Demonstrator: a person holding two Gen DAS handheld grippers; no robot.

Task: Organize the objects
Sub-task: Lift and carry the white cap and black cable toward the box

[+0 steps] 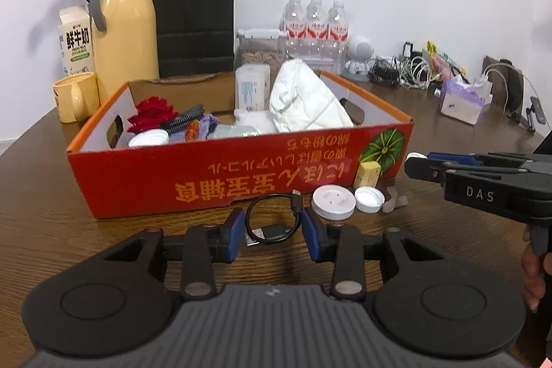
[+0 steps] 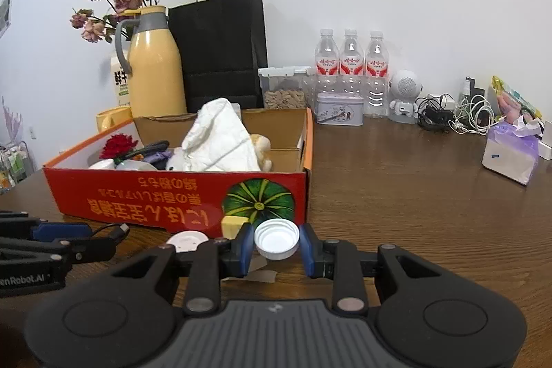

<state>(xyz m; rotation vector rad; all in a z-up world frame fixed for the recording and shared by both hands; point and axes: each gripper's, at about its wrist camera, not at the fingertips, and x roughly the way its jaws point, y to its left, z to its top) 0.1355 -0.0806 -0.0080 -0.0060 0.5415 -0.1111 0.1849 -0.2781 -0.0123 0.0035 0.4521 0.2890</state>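
Right gripper jaws grasping white ribbed plastic cap low over brown wooden bench. Left gripper jaws released, straddling coiled black USB cable. Flat white round lid, yellow block waiting outside; red cardboard box already part-filled.

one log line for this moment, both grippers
left gripper: around black cable, grip unclear | right gripper: shut on white cap

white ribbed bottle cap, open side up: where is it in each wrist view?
Left wrist view: white ribbed cap lies on the table right of centre, beside the flat white disc, below the red box.
Right wrist view: the cap is at lower centre, between the right gripper's jaws.
Shared landmark: the box's green pumpkin picture.
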